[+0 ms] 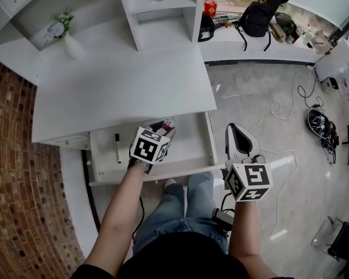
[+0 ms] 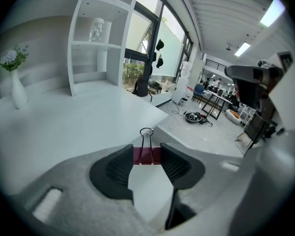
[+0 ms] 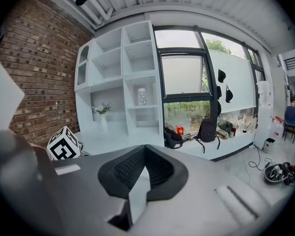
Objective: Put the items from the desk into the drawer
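One white desk (image 1: 122,92) carrying a white shelf unit (image 1: 163,16) lies beyond both sets of fingers. Its open white drawer (image 1: 157,174) sits directly below the left gripper (image 1: 164,128). The fingers (image 2: 119,167) of that gripper are clamped on a maroon metal binder clip (image 2: 146,155), which is gripped at the fingertips with its silver wire loop standing up past them. In the head view the clip hangs over the drawer interior. Contact with the drawer floor cannot be determined, as the marker cube covers most of the fingers.

The right gripper (image 1: 235,130) is outside the drawer's right wall, over the floor, its fingers (image 3: 130,168) pressed together with nothing between them.

A black marker pen (image 1: 117,142) lies in the drawer, left of the left fingers and apart from them. A white vase of flowers (image 2: 15,85) stands on the desk, well beyond.
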A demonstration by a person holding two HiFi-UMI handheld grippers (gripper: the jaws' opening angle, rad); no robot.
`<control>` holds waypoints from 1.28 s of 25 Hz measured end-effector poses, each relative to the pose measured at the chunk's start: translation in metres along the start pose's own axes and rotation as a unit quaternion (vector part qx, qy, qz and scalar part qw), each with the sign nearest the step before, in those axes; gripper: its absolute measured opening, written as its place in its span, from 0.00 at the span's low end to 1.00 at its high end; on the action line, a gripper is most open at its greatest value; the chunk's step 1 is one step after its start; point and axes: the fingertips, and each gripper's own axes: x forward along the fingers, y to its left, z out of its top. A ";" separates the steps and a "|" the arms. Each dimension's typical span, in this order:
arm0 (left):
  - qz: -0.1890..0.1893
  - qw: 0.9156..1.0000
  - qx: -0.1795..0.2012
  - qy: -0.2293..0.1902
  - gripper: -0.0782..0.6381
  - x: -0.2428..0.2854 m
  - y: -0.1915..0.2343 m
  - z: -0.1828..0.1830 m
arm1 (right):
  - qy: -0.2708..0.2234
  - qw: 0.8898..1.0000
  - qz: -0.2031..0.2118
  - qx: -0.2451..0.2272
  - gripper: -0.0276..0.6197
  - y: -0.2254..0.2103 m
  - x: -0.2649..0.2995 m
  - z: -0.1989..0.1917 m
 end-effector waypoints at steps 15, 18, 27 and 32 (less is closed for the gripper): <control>0.015 0.991 -0.038 0.128 0.36 0.082 0.005 -0.096 | 0.053 0.998 0.020 -0.010 0.06 0.004 0.015 -0.035; 0.020 0.987 -0.041 0.154 0.36 0.089 0.005 -0.107 | 0.058 0.998 0.021 -0.013 0.06 0.000 0.017 -0.034; 0.013 0.983 -0.043 0.176 0.36 0.107 -0.008 -0.114 | 0.068 0.997 0.030 -0.028 0.06 -0.008 0.016 -0.025; 0.021 0.983 -0.053 0.172 0.49 0.105 -0.006 -0.112 | 0.063 0.996 0.040 -0.040 0.06 -0.003 0.015 -0.019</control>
